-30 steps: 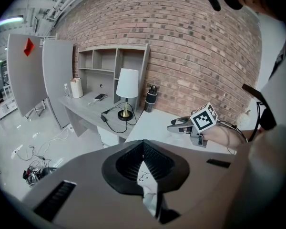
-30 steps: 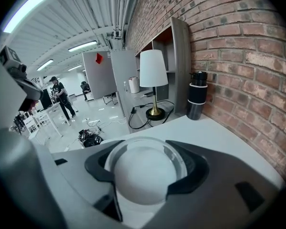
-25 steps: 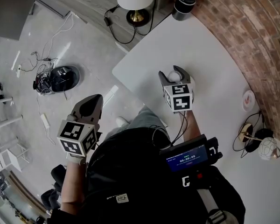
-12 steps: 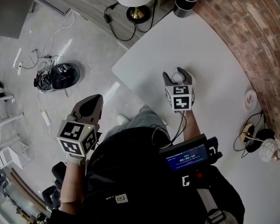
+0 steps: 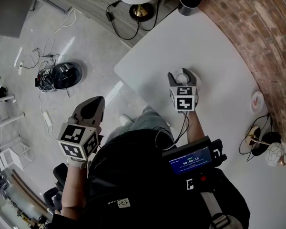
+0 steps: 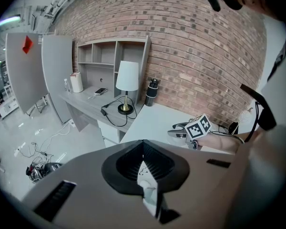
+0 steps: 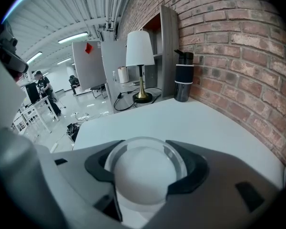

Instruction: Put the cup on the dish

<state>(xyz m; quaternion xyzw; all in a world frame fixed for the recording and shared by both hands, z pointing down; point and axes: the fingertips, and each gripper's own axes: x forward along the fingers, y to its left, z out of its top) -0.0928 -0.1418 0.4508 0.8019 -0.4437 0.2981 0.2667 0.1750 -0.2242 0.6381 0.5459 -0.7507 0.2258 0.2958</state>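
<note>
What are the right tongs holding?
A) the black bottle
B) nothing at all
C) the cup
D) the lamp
C: in the right gripper view the right tongs are closed around the round cup, while the lamp and the black bottle stand far behind.

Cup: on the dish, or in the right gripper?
In the right gripper: its jaws close around the cup on both sides in the right gripper view. The dish lies apart, near the brick wall.
</note>
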